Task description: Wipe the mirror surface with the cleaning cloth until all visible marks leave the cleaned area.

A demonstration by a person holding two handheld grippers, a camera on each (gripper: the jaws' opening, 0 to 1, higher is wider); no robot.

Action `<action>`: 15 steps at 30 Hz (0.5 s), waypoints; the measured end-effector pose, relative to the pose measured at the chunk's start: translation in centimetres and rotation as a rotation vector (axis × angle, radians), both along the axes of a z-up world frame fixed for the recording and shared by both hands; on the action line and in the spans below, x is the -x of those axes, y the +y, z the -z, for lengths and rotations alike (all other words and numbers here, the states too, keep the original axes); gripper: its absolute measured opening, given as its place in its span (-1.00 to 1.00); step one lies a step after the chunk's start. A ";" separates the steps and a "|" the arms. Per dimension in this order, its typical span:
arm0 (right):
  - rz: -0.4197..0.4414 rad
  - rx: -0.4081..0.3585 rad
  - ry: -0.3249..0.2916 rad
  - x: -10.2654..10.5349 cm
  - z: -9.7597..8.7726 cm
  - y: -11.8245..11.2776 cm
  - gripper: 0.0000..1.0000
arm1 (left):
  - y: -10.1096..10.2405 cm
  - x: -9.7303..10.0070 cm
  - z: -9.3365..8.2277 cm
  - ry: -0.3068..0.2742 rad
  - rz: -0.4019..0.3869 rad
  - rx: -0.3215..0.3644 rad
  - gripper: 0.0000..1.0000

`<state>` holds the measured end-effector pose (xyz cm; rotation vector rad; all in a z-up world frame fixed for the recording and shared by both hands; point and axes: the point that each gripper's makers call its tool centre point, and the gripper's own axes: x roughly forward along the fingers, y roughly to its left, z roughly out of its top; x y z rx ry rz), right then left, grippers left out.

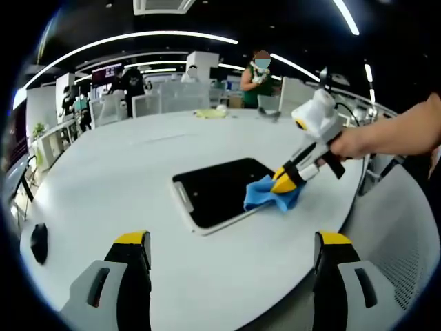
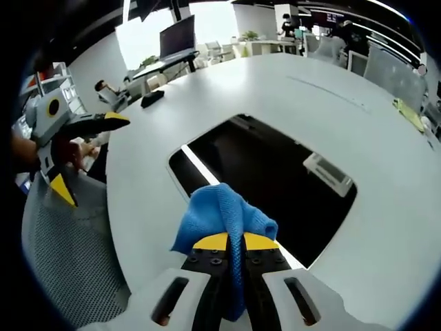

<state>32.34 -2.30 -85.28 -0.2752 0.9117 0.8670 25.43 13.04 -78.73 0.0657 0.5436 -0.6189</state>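
Observation:
A dark rectangular mirror (image 1: 219,189) with a white frame lies flat on the round white table (image 1: 138,165). In the right gripper view the mirror (image 2: 275,172) reflects ceiling fittings. A blue cleaning cloth (image 1: 270,195) rests on the mirror's near-right edge, and my right gripper (image 1: 284,181) is shut on it. From the right gripper's own camera, the cloth (image 2: 220,217) bunches over the yellow-tipped jaws of the right gripper (image 2: 234,243). My left gripper (image 1: 233,252) stands open above the table's near edge, nothing between its fingers. It also appears at the left as the left gripper (image 2: 86,148).
A hand (image 1: 358,141) holds the right gripper. A black object (image 1: 38,243) lies at the table's left edge. A mesh chair (image 2: 69,255) stands beside the table. A yellow cloth (image 1: 209,112) lies at the far side, with people and desks beyond.

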 end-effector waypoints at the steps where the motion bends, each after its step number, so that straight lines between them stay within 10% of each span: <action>1: 0.005 -0.001 0.005 0.0 0.0 -0.1 -0.97 | 0.0 0.0 0.0 0.000 -0.001 0.000 0.98; 15: 0.059 -0.001 0.044 -0.1 0.0 -1.6 -0.97 | -0.1 0.0 0.0 -0.001 0.004 -0.002 0.98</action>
